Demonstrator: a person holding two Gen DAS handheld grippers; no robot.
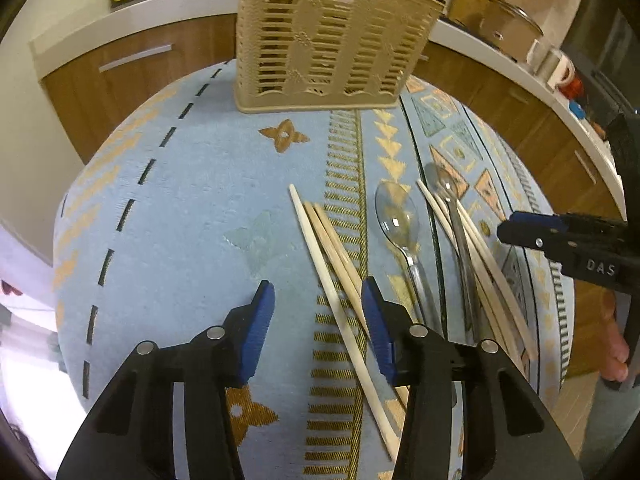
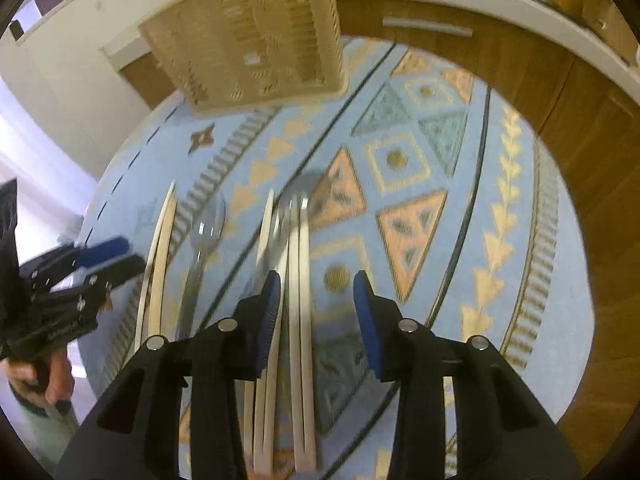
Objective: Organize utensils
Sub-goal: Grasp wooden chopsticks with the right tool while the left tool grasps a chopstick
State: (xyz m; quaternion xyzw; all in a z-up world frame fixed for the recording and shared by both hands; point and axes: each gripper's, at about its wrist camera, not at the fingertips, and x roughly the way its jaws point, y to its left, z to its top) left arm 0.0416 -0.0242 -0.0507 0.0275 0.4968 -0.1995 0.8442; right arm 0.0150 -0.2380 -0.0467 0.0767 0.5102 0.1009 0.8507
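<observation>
Both grippers hang nose-down over the table (image 1: 192,200), which is dressed in a blue patterned cloth, and neither has anything yet. The left gripper (image 1: 318,312) has its blue pads parted with only cloth and chopstick between them, nothing pinched. The left chopsticks (image 1: 332,256) lie fanned, crossing under its right-hand finger, so it looks lined up to gather them. Just beside them rests the clear spoon (image 1: 396,216), bowl pointing at the far edge.

Over to the right gripper (image 2: 316,308) — jaws apart as well, and the right chopsticks (image 2: 300,280) run straight up between them, close against the left pad. I can't tell whether that pad touches; the view is smeared. A metal spoon (image 2: 296,196) lies among those sticks.

The beige slotted utensil holder (image 1: 328,36) stands upright at the table's far edge, well apart from both tools — the likely destination, I'd judge. Everything lies lengthwise toward it, handy for an end-on pickup.
</observation>
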